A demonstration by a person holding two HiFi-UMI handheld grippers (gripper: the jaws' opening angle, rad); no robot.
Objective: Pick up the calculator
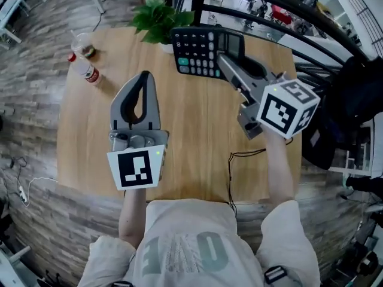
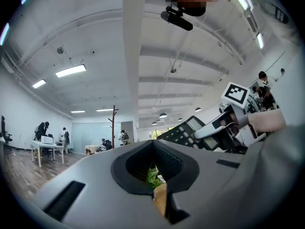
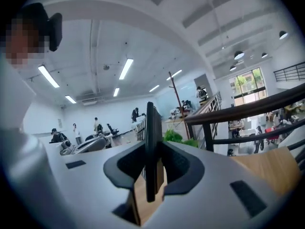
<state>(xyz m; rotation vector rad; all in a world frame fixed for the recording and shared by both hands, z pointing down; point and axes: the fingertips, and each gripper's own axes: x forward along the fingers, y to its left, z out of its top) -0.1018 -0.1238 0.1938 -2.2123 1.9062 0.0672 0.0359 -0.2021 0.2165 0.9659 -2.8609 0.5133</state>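
**Calculator in the air, held by its thin side**

The calculator [image 1: 194, 52] hangs above the far part of the wooden table [image 1: 197, 160], just before the potted plant [image 1: 157, 18]; it rests on nothing. The right gripper [image 1: 222, 60] has its jaws clamped across the thin body, which stands edge-on between the pads. In my judgement such a flat body can swing in this grip; it is better to hold an even pressure and to lift without twisting. The left gripper [image 1: 146, 78] hovers apart from it, jaws together and empty; it could give support from below.
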